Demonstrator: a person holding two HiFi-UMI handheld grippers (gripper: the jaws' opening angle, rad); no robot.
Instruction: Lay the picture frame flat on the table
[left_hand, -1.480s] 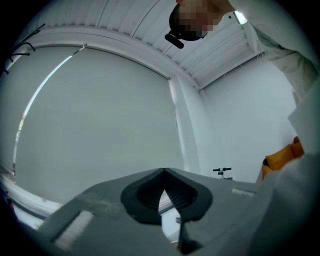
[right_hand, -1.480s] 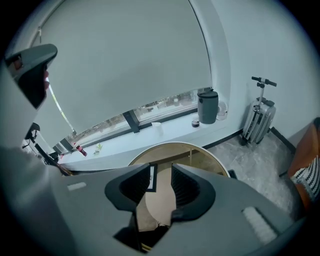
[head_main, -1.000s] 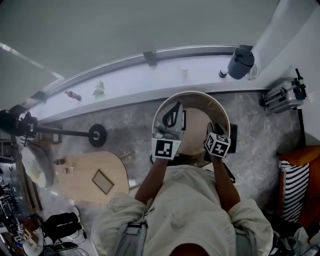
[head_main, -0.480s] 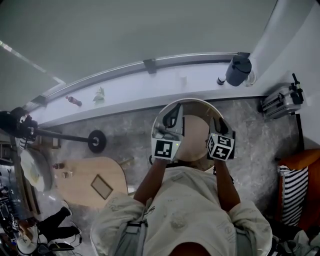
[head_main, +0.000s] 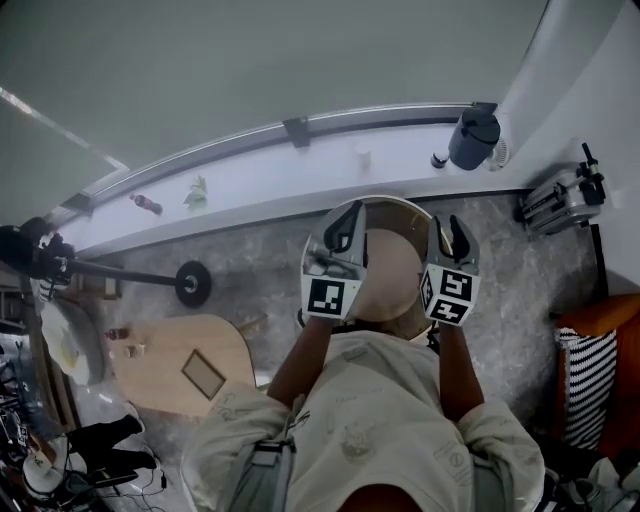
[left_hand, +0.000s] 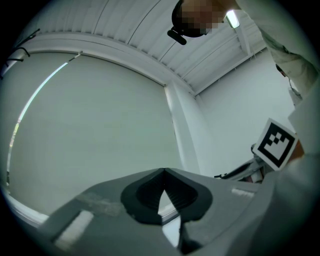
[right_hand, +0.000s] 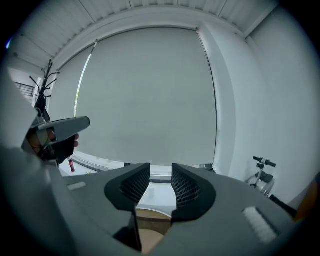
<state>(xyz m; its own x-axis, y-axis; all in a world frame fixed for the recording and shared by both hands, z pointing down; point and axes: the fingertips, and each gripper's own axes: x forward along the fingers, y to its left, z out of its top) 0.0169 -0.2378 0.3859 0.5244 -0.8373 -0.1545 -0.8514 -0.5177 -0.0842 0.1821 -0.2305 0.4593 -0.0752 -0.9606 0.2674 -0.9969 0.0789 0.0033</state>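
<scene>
A small rectangular picture frame (head_main: 203, 374) lies flat on the light wooden table (head_main: 160, 345) at the lower left of the head view, far from both grippers. Both grippers are held up over a round wooden table (head_main: 402, 206) in front of the person. My left gripper (head_main: 340, 232) (left_hand: 163, 172) is shut, its pads meeting at the tips with nothing between them. To its right, my right gripper (head_main: 448, 236) (right_hand: 160, 182) is open and empty, pointing up toward the window; the round table (right_hand: 150, 220) shows below its jaws.
A white sill along the window carries a dark jug (head_main: 472, 138), a white cup (head_main: 362, 155), a small plant (head_main: 197, 187) and a bottle (head_main: 145, 203). A stand with a round base (head_main: 192, 283) lies left. A grey case (head_main: 565, 195) and striped bag (head_main: 580, 380) sit right.
My right gripper has tipped upward and shifted slightly right, so both its fingers now show. The left gripper has hardly moved.
</scene>
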